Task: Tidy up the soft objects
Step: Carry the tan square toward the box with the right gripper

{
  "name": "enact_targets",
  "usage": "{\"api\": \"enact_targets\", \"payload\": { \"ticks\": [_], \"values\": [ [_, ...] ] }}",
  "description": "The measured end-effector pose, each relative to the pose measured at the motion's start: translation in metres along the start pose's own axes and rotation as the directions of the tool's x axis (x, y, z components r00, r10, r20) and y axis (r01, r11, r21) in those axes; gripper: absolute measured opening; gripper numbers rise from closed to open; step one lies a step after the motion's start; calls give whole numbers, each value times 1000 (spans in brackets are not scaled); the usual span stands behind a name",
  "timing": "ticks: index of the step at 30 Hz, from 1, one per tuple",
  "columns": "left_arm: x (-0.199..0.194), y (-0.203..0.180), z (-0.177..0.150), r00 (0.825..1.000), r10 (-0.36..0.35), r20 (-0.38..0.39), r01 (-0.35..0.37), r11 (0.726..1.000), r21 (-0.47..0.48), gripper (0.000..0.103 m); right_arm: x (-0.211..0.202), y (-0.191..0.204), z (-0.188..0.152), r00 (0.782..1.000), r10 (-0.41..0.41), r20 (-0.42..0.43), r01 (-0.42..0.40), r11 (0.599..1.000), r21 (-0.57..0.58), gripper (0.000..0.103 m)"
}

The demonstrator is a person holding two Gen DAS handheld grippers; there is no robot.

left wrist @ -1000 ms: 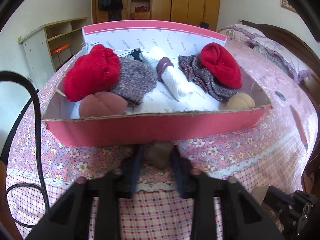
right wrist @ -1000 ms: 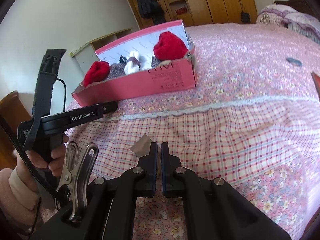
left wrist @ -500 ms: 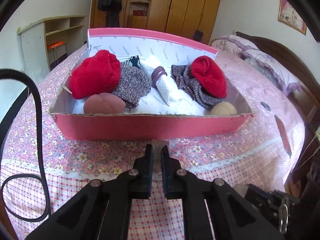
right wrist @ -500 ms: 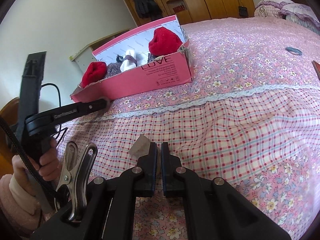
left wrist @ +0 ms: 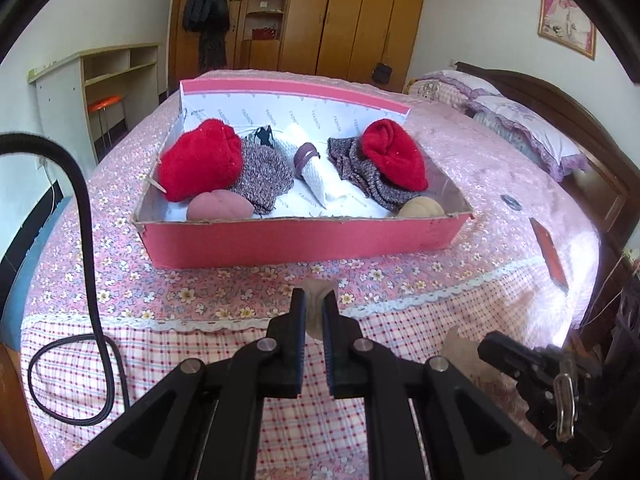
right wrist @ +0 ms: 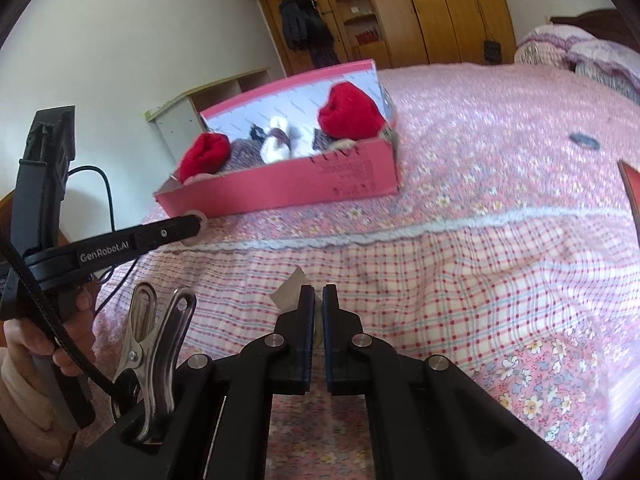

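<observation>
Box first: the pink box sits on the flowery bed cover, and it is where the soft things go. Two red socks, grey woolly socks, a white roll, a pink squishy and a tan squishy already lie inside.

My left gripper is squeezed shut on a small beige soft piece. I hold it just in front of the box's near wall, off the bed, I think so it can go up over that wall.

My right gripper is also pinched shut, on a small pale grey scrap that pokes out to the left of its tips. It waits well back from the box, I guess so the two tools do not bump.

In the right view a hand holds the left tool's handle.

Next I would lift the beige piece over the wall and let go.
</observation>
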State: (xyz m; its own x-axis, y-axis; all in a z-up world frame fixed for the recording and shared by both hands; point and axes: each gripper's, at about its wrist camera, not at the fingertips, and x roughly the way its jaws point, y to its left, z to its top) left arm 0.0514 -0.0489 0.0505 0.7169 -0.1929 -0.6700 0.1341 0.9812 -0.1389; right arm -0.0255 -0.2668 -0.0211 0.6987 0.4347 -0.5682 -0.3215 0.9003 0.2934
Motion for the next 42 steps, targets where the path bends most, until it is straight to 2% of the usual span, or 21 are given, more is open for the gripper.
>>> {"api": "enact_targets", "payload": {
  "ticks": [12,18,25,38,42],
  "values": [
    [-30,8,-7,999,-27,37,27,1000,-3,8,-13,30,6,1000,-11,18,12,999,-49,5],
    [-55,14,-13,995,-55,84,55,998,0,8,-19,49,3,1000,-16,24,17,998,-68,5],
    [-62,19,-26,996,-61,66,61,998,-3,8,-24,70,-5,999,-28,21,30,993,-116,5],
    [-72,22,-34,997,-56,62,56,998,-5,8,-26,80,-8,999,-44,21,46,992,-118,5],
    [-71,22,-31,995,-73,61,74,997,-17,8,-33,80,-8,999,-41,30,44,991,-124,5]
  ]
}}
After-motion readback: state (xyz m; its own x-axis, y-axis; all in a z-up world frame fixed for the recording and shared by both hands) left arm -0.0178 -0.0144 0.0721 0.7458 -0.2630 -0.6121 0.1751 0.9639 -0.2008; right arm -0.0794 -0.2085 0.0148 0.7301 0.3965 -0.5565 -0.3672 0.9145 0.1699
